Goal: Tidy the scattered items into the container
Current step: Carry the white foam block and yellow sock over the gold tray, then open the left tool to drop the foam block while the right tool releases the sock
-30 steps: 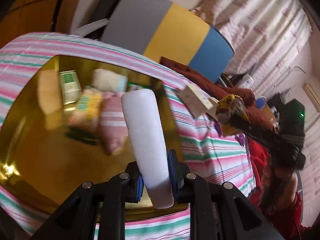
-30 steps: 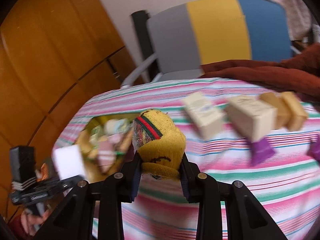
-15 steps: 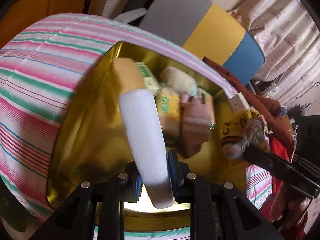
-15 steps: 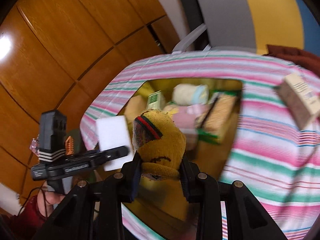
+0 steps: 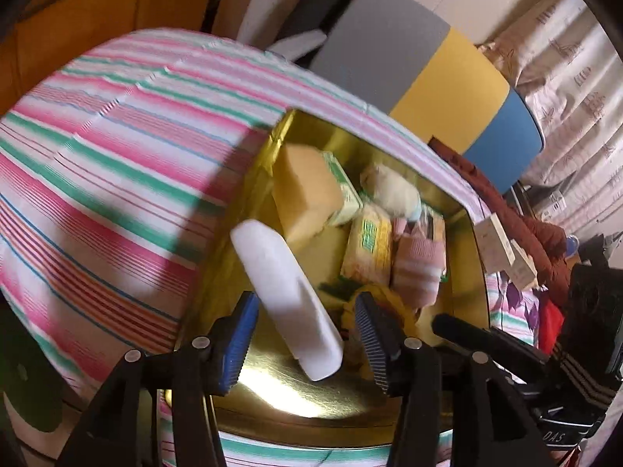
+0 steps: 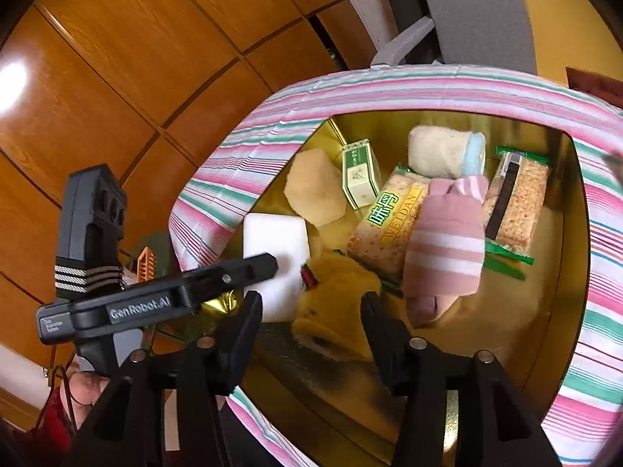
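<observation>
Gold metal walls of the container (image 5: pixel 463 210) now fill both views, where a second ago my right tongs looked mostly at the striped cloth (image 5: pixel 117 163) of the surface. My left tongs (image 5: pixel 303 334) were clamped on the white sponge block (image 5: pixel 286 295) then; now their jaws are opening, blue ribbed pads clear of it, and the smooth rounded block sits tilted between them over the shiny floor of the container. My right tongs (image 6: pixel 311 311) had the yellow knitted sock (image 6: pixel 335 303) pinched a second ago; their jaws are opening too, and the fuzzy sock lies loose between them, its red and green band turned toward the sponge block, which it sits just beside.

Further in lie a tan sponge (image 6: pixel 315 190), soft and blunt-cornered, a small green and white carton (image 6: pixel 360 175), a glossy cracker packet (image 6: pixel 393 225), a pink and white ribbed sock (image 6: pixel 447 245), a cream rolled sock with a pale blue cuff (image 6: pixel 447 151), and a clear-wrapped biscuit bar (image 6: pixel 518 202). Two pale cartons (image 5: pixel 502 249) remain on the cloth outside the rim.
</observation>
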`<state>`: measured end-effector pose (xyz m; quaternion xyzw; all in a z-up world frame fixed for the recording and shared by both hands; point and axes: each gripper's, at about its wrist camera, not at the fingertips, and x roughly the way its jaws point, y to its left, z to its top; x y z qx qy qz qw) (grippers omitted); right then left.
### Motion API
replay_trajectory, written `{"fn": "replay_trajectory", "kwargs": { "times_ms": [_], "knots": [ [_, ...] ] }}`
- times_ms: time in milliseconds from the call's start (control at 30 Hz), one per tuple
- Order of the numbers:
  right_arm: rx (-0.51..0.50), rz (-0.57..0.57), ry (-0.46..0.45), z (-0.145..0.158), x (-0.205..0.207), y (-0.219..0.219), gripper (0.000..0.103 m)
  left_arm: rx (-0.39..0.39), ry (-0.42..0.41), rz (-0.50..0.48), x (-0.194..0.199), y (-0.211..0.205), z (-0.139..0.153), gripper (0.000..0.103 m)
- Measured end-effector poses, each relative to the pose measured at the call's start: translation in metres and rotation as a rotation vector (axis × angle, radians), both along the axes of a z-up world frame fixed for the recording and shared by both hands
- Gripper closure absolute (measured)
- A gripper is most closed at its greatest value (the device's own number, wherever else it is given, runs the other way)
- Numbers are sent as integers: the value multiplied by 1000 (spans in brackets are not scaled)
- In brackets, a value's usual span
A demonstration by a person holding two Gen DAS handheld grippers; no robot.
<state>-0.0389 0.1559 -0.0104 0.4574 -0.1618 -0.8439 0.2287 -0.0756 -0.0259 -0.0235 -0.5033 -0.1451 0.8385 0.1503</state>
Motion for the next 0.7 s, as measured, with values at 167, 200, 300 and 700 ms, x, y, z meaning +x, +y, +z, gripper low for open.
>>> {"fn": "replay_trajectory", "kwargs": {
  "times_ms": [167,200,300,700],
  "knots": [
    [10,-15,47,12,11,9,43,-15,88,83,7,-13,19,50],
    [7,-18,54,15,12,12,43,-8,95,89,6,-15,20,50],
    [-5,-33,71,21,19,20,43,15,108,97,12,-19,24,50],
    [11,-141,111,39,45,81,42,71,87,-40,24,37,23,50]
  ]
}}
